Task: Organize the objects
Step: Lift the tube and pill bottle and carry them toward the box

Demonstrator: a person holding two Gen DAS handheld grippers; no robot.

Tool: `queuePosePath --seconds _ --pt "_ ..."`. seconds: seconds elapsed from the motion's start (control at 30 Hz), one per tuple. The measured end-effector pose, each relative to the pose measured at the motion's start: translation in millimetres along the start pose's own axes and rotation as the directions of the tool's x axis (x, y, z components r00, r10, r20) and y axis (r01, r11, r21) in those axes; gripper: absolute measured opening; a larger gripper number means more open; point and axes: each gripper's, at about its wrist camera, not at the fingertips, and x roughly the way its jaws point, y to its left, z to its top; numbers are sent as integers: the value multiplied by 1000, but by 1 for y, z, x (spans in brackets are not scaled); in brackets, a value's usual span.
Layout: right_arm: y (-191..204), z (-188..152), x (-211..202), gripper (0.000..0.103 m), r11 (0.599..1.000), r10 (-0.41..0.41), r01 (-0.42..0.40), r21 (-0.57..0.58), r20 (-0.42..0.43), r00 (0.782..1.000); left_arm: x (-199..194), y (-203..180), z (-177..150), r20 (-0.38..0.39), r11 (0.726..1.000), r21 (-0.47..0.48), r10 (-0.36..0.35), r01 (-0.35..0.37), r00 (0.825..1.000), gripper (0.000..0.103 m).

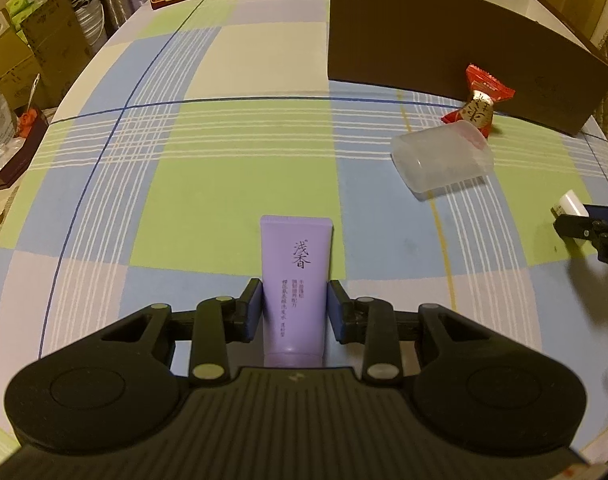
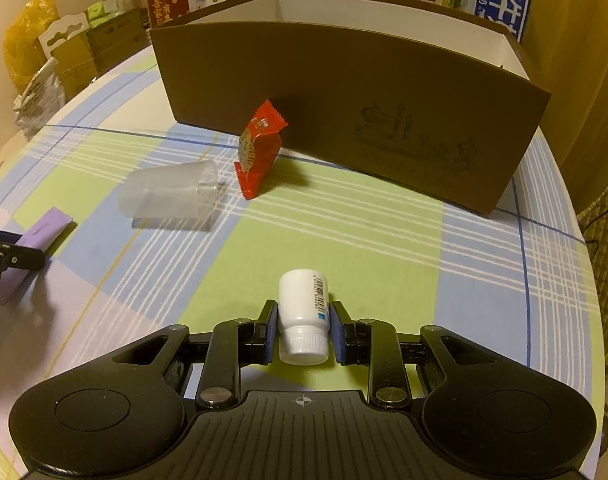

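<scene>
My left gripper is shut on a purple tube with dark lettering, its cap end toward the camera. The tube and the left gripper's fingers also show at the left edge of the right wrist view. My right gripper is shut on a small white bottle with a ribbed cap and a barcode label. That bottle peeks in at the right edge of the left wrist view. A clear plastic cup lies on its side. A red snack packet sits just beyond it.
A large brown cardboard box, open on top with white inner walls, stands at the back right of the checked tablecloth. Printed boxes line the table's far edge. Cartons and bags crowd the floor to the left.
</scene>
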Motion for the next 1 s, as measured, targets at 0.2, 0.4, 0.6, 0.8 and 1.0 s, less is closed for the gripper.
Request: queuePosePath --seconds 0.2,0.4,0.6,0.8,1.0 --pt "2 0 -3 24 1000 -4 4 21 -4 1000 -5 4 2 2 1000 0 -15 15 1000 29" --pt "2 4 -8 24 999 -3 3 43 6 1000 -13 4 9 21 999 11 -37 37 999 29" --pt "2 10 -18 24 998 0 -1 58 23 1000 -22 0 19 42 998 25 -61 60 997 29" --pt "3 17 -27 24 998 2 -6 69 51 999 -32 -4 32 70 996 45 -84 81 994 29" --pt "1 25 -36 24 997 3 -9 81 78 997 -40 -11 45 93 993 68 -102 96 990 29"
